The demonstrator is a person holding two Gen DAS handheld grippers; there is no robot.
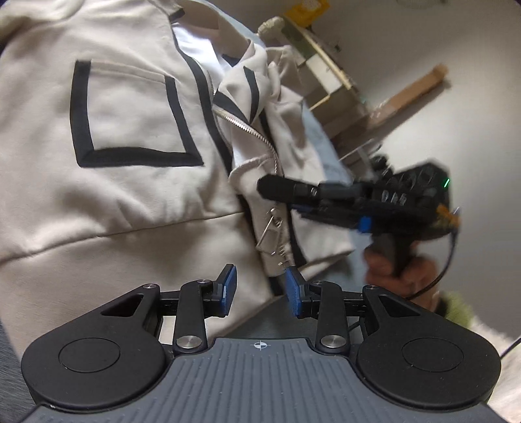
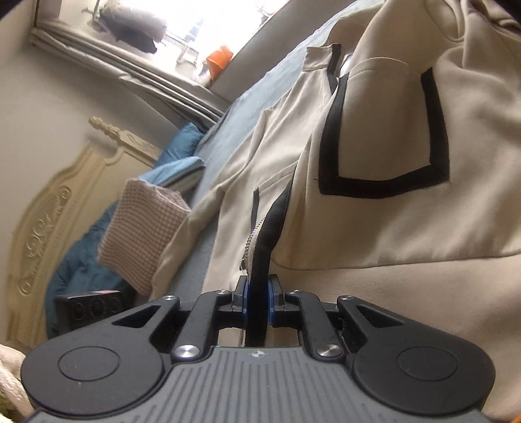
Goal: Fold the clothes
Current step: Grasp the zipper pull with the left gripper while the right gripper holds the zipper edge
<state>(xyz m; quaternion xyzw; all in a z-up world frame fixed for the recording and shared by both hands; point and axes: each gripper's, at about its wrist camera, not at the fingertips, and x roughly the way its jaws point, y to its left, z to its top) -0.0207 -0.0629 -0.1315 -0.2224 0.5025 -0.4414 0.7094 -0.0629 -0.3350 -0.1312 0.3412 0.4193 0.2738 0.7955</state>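
Cream zip jacket (image 2: 374,208), black-trimmed, spread across a grey-blue bed (image 2: 228,130), front panels apart down the middle.

Nearest in the right wrist view: right gripper (image 2: 257,302) clamped tight on the black-taped zipper edge (image 2: 260,247), jaws nearly together with the fabric standing up between the blue pads. Nearest in the left wrist view: left gripper (image 1: 260,289) with jaws well apart, nothing between them, poised just short of the lower end of the zipper (image 1: 276,227) near the hem.

Judged step: gathering or aligning the front edges along the opening. Fits equally closing the front flat ahead of a fold or carrying one panel across as a fold itself. Next move calls for a second hold on the same edge lower down and even tension, so the tape does not twist.

Long axis along the zipper line, running away from both cameras; hem end close, collar (image 1: 247,78) and chest pocket (image 1: 130,114) further off. Beyond: a knitted cloth (image 2: 143,227), blue bedding (image 2: 84,253), carved headboard (image 2: 45,214), far window (image 2: 182,26).
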